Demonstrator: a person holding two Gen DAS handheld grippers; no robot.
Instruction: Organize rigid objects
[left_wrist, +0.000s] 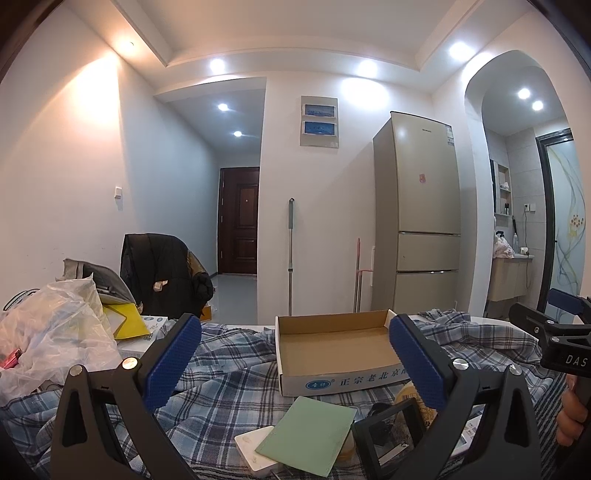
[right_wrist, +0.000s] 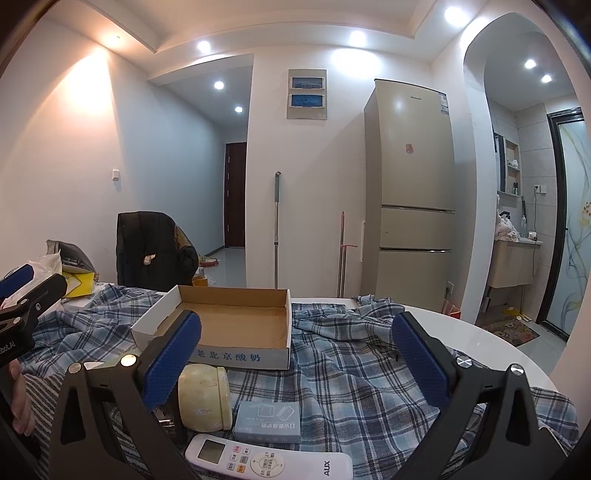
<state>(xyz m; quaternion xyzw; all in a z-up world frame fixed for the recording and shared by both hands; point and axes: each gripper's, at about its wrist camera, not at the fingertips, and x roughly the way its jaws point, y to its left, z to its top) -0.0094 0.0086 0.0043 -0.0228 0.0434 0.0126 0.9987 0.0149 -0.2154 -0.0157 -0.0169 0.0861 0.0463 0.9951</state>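
Two views from cameras mounted on hand-held grippers, both looking across a table (right_wrist: 480, 332) draped with a blue plaid cloth (right_wrist: 351, 369) toward a white-walled room; in the left wrist view, the left gripper (left_wrist: 295, 365) fills the lower frame, its blue-padded fingers (left_wrist: 171, 360) spread wide apart and holding nothing; between them, at centre frame, sits a shallow open cardboard box (left_wrist: 332, 347) with Chinese lettering on its white front wall, its inside bare; below the box, at lower centre, a pale green flat card (left_wrist: 308, 430) lies tilted over a white flat device (left_wrist: 251, 448); just to its right stands a small black-framed square object (left_wrist: 391, 432), partly hidden by the right-hand finger; a crumpled clear plastic bag (left_wrist: 55, 332) sits at the left edge; the right gripper (left_wrist: 561, 332) shows at the right edge, held by a hand (left_wrist: 570, 413); in the right wrist view, the right gripper's fingers (right_wrist: 171, 363) also stand wide apart and empty; the same box lies at centre frame; below it, a cream-coloured jar (right_wrist: 205, 397) lies on its side, just beside the left-hand finger; a small grey-blue box (right_wrist: 267, 421) rests right of the jar; a white remote control (right_wrist: 266, 461) labelled AUX lies along the bottom edge; a tall beige refrigerator (right_wrist: 410, 192) stands against the far wall, right of centre.
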